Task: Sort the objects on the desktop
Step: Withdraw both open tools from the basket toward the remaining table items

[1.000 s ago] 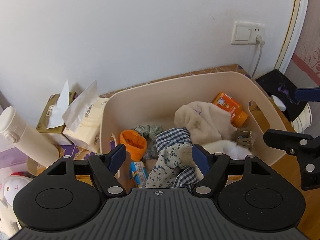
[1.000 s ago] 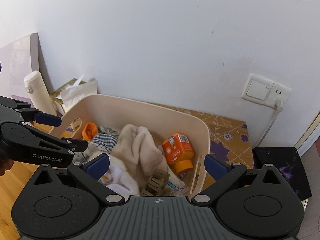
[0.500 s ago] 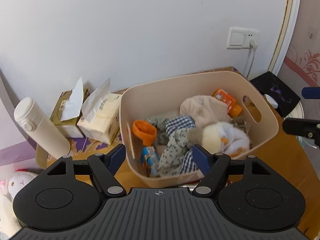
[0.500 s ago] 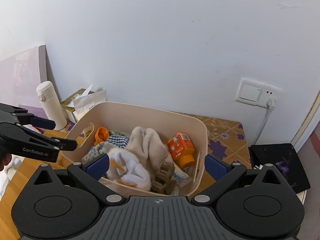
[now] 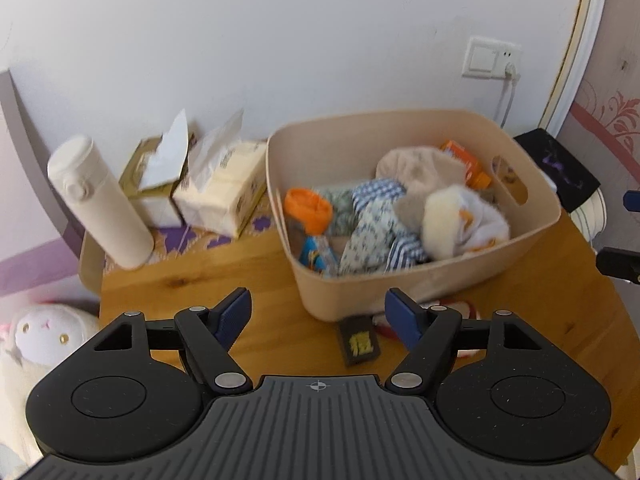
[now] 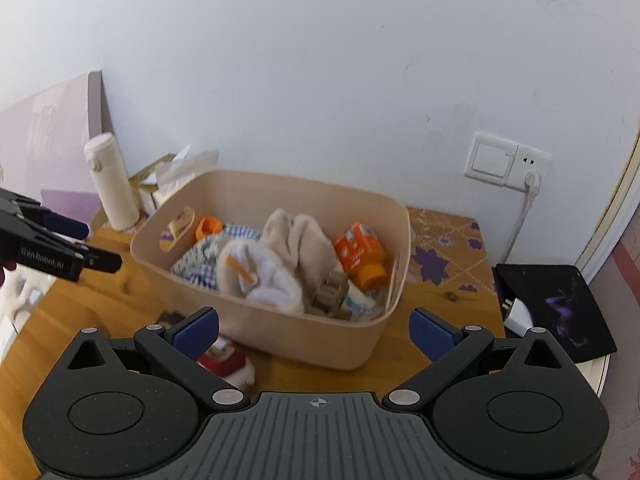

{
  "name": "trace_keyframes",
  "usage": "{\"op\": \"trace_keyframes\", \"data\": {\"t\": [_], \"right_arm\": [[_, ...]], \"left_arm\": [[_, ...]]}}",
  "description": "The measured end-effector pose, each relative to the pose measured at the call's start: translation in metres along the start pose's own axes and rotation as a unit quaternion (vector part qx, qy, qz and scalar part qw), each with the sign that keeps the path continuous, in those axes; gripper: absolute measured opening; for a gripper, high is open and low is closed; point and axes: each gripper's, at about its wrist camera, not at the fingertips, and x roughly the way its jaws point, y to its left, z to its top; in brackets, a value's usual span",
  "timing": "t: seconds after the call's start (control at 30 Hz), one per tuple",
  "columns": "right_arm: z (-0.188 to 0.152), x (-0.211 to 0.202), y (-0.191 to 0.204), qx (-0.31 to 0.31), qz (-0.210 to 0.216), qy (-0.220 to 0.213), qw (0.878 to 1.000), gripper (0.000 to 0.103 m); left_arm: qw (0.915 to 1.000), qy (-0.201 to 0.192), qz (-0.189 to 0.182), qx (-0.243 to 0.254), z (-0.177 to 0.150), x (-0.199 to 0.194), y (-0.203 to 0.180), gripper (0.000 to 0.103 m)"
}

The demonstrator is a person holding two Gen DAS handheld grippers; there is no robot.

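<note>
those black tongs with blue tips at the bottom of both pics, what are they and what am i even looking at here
No robot here: a person holds one hand-held tool in each hand, each with a camera looking forward along its tongs. One picture comes from the left tongs, the other from the right tongs. Both stand open and hold nothing.

Both cameras face a wooden table against a white wall. On it sits a beige bin filled with cloth items, a white plush toy, an orange bottle and other small things. Left of the bin stand a white flask and two tissue packs.

Outside the bin, at its near side, lie a small dark box and a red and white item, too blurred to name. The black shape at the left edge of the right picture is the left tool, seen from the side.
</note>
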Motion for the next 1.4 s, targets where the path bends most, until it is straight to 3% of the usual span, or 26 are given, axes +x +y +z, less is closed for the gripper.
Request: {"op": "trace_keyframes", "data": {"t": [0.4, 0.87, 1.4], "right_arm": [[-0.042, 0.026, 0.013, -0.017, 0.017, 0.050, 0.998, 0.103], [-0.065, 0.066, 0.024, -0.036, 0.043, 0.096, 0.994, 0.103], [-0.081, 0.110, 0.050, -0.078, 0.077, 0.112, 0.988, 0.103]], "left_arm": [[0.9983, 0.057, -0.002, -0.012, -0.042, 0.030, 0.004, 0.075], [0.9945, 0.102, -0.023, -0.002, -0.068, 0.069, -0.014, 0.075], [0.9947, 0.087, -0.037, -0.040, -0.074, 0.102, -0.017, 0.075]]}}
